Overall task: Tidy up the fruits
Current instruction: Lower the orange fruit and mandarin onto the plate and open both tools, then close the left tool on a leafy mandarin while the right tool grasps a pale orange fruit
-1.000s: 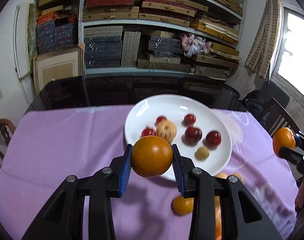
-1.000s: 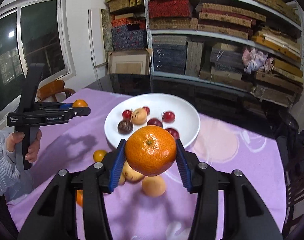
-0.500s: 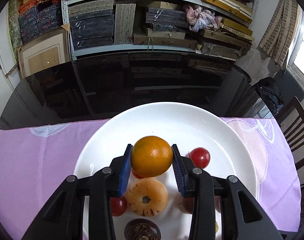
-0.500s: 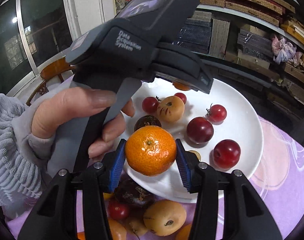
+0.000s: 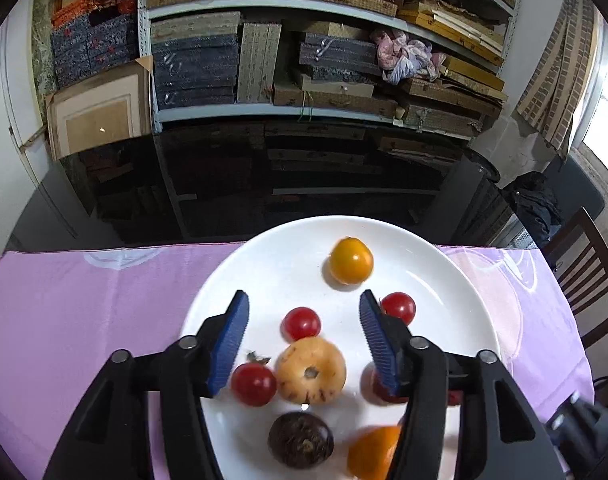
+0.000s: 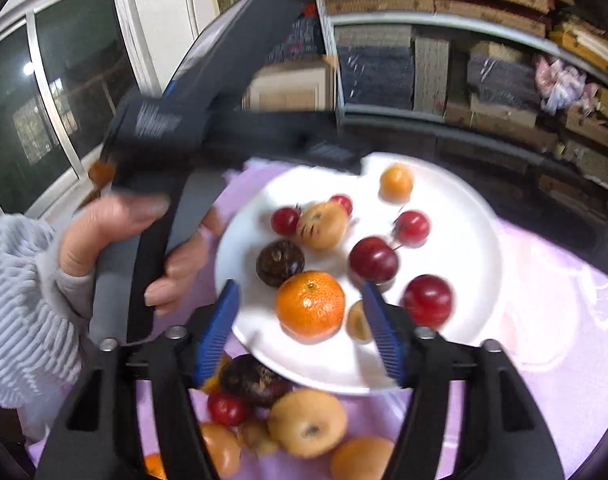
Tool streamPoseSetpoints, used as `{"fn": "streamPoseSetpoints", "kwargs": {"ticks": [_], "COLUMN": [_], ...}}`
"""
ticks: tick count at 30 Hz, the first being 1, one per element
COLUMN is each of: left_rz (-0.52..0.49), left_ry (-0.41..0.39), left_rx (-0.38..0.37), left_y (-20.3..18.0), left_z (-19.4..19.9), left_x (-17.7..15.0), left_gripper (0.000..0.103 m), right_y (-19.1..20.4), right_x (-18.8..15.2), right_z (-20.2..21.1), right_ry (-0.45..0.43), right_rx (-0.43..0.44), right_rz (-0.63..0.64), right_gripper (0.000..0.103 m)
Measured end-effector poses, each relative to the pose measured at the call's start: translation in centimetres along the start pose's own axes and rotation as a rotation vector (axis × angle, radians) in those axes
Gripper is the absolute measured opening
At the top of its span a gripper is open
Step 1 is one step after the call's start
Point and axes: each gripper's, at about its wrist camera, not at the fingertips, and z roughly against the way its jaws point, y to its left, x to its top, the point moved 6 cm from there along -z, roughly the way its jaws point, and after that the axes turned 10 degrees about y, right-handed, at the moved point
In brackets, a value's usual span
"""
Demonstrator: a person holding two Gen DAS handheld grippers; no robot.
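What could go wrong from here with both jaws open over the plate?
1. The small orange lies alone near the far rim of the white plate and looks round enough to roll off.
2. The left gripper and right gripper hang over the same plate close together; withdrawing could knock them together.
3. The mandarin lies between the right jaws near the plate's near edge, so a jaw could nudge it off.

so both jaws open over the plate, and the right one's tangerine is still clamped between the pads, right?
Not clamped. The right wrist view shows the right gripper with jaws spread wide and the tangerine lying free on the white plate, clear of both pads. The left gripper is open too, as you said.
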Motion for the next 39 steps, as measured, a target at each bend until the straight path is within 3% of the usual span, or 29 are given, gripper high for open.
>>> {"fn": "streamPoseSetpoints", "kwargs": {"ticks": [2, 3, 7, 10, 11, 12, 14, 17, 21, 28, 32, 35, 39], "left_rz": [-0.031, -0.043, -0.093, -0.136, -0.159, -0.190, -0.252, -0.346, -0.392, -0.251, -0.210, -0.193, -0.142], "left_ry": [-0.039, -0.055, -0.071, -0.070, -0.069, -0.068, -0.071, -0.057, -0.030, 0.037, 0.047, 0.049, 0.041], "left_rx": [0.025, 0.034, 0.044, 0.015, 0.015, 0.018, 0.033, 0.057, 0.091, 0.038, 0.088, 0.133, 0.134], "left_y": [0.6, 0.8, 0.3, -1.9, -3.0, -4.1, -6.0, -8.6, -9.4, -6.6, -4.2, -2.2, 0.3], "left_z": [3.1, 4.3, 8.2, 9.9, 10.1, 10.4, 10.3, 9.3, 7.4, 5.1, 5.0, 5.2, 5.8], "left_x": [-2.2, -3.6, -10.6, -15.7, -17.2, -18.7, -20.9, -23.3, -24.5, -24.2, -24.2, -24.6, -25.2], "left_gripper": [0.072, 0.076, 0.085, 0.087, 0.087, 0.087, 0.087, 0.088, 0.088, 0.093, 0.093, 0.093, 0.093], "right_y": [-1.0, -1.6, -4.4, -7.9, -8.7, -9.8, -10.7, -11.3, -11.0, -10.4, -10.1, -8.8, -6.3], "right_x": [-1.3, -2.3, -7.7, -11.7, -12.6, -13.0, -13.5, -13.9, -13.6, -13.2, -13.2, -12.9, -12.6], "right_z": [3.7, 5.4, 8.4, 7.7, 7.1, 6.4, 6.4, 6.7, 6.9, 6.5, 6.6, 6.5, 6.0], "right_ry": [-0.067, -0.095, -0.149, -0.166, -0.131, -0.082, -0.095, -0.101, -0.109, -0.082, -0.090, -0.085, -0.065], "right_rx": [-0.028, -0.037, -0.050, -0.008, -0.014, 0.000, 0.069, 0.048, 0.042, 0.031, 0.023, 0.011, -0.032], "right_rz": [-0.027, -0.049, -0.180, -0.350, -0.413, -0.465, -0.520, -0.531, -0.512, -0.480, -0.466, -0.401, -0.279], "right_gripper": [0.097, 0.099, 0.099, 0.099, 0.099, 0.099, 0.099, 0.099, 0.099, 0.099, 0.099, 0.099, 0.099]}}
